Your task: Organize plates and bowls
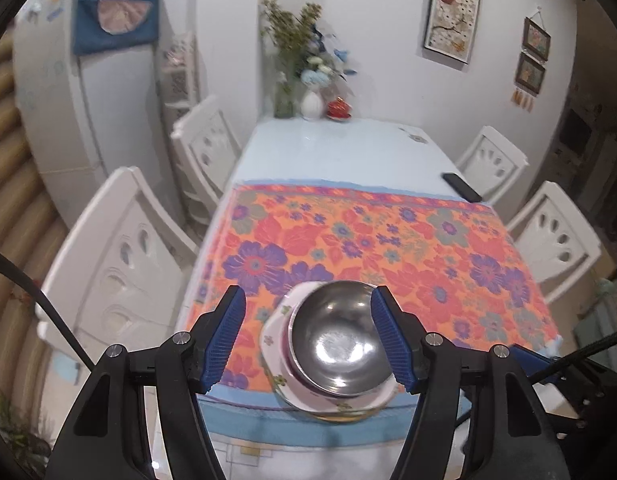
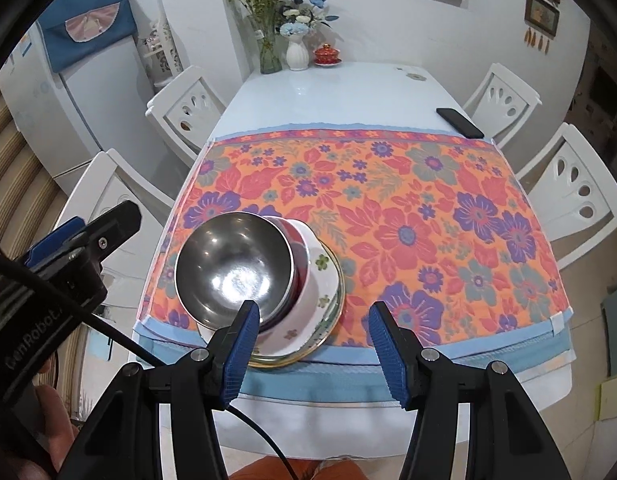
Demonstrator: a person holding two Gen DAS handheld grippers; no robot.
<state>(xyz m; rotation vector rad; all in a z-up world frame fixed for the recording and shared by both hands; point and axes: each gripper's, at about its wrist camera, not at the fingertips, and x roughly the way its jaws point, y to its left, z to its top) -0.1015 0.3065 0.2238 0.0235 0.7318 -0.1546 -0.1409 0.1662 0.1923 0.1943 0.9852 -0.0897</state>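
Steel bowl: shiny round stainless steel bowl, topmost in a stack near the near edge of the table, toward its near left corner.
Stack beneath: white floral plate with scalloped rim under the steel bowl, then a clear glass plate with a gold rim at the bottom; a further dish between bowl and white plate, too hidden to name.
Cloth: orange cloth printed with red and purple flowers, spread over the near half of the table, carrying the stack.
Table: long pale blue-white dining table, white chairs along both long edges.
Left gripper: blue-padded jaws spread apart, hovering over the stack, steel bowl seen between the pads, pads not touching it, nothing held.
Right gripper: blue-padded jaws apart, empty, above the near edge, just right of the stack; left pad overlapping the bowl's rim in view, contact not discernible.
Far edge: glass vase of dried stems, white ribbed vase with blue flowers, small red lidded cup.
Right edge: black phone, well apart from the stack.
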